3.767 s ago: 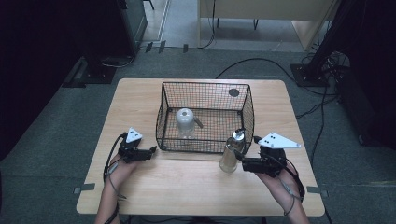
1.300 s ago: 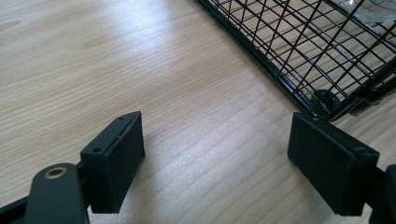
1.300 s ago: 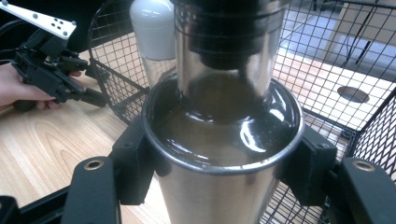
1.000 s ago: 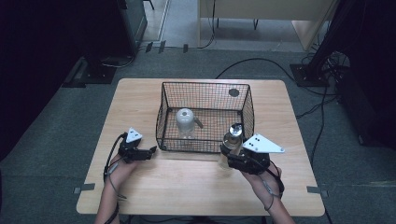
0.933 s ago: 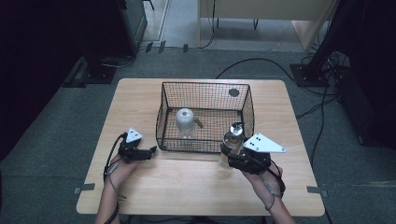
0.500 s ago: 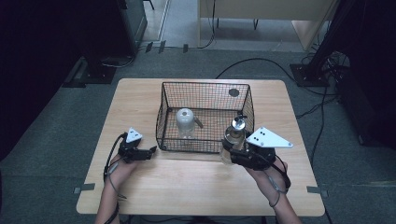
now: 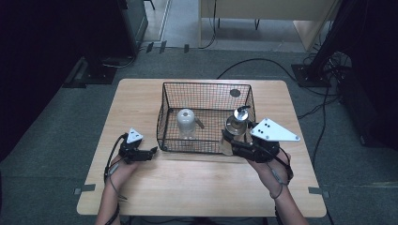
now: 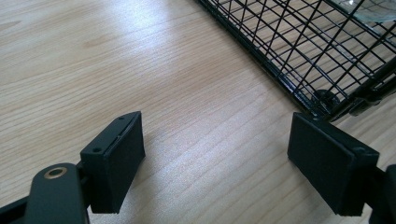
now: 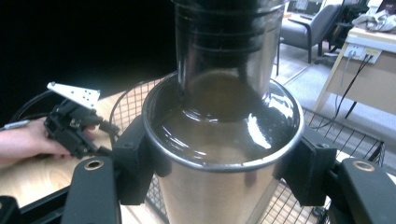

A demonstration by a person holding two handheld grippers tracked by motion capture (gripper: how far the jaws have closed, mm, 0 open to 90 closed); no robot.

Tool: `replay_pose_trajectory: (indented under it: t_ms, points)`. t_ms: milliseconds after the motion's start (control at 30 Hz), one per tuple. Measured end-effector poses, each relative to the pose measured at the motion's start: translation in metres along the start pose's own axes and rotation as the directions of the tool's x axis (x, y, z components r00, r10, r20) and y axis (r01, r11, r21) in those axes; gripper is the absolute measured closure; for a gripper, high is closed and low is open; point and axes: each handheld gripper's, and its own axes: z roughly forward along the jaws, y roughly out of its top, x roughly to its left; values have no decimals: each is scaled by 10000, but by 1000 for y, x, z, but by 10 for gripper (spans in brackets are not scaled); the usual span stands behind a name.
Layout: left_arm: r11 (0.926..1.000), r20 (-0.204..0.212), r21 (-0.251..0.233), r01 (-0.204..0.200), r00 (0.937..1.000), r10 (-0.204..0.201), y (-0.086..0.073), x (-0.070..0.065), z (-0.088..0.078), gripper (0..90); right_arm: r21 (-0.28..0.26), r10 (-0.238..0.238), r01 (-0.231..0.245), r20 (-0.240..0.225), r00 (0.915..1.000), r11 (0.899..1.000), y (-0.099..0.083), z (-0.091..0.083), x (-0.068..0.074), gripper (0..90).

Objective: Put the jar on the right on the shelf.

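Note:
A black wire basket stands in the middle of the wooden table. Inside it, a grey metal cup sits upside down at the left. My right gripper is shut on a shiny steel shaker and holds it upright in the air at the basket's near right corner. In the right gripper view the pads clamp the shaker at its wide rim, with my right gripper below. My left gripper rests open on the table beside the basket's near left corner, with bare wood between its jaws.
A dark round disc shows through the mesh at the basket's far right corner. Bare wood runs along the table's near edge. Cables and furniture legs lie on the grey floor beyond the table.
My right gripper has risen with the shaker, from the tabletop beside the basket up to about the height of its rim. The left gripper has stayed in place.

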Motion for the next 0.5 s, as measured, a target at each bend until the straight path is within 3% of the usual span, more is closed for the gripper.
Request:
replay_pose_trajectory:
  t_ms: [167, 333, 500]
  points:
    - [10000, -8, -15, 34, 10000, -34, 0, 0, 0, 188, -300, -23, 27, 139, 9999, 9995, 2, 8, -8, 354]
    - [9999, 71, -44, 106, 9999, -106, 0, 1, 0, 188, -597, -303, 338, 579, 9979, 9976, -1, 20, -11, 354]
    - [10000, 17, -55, 72, 10000, -72, 0, 0, 0, 188, -853, -262, 337, 875, 9958, 9958, -10, 38, -21, 354]
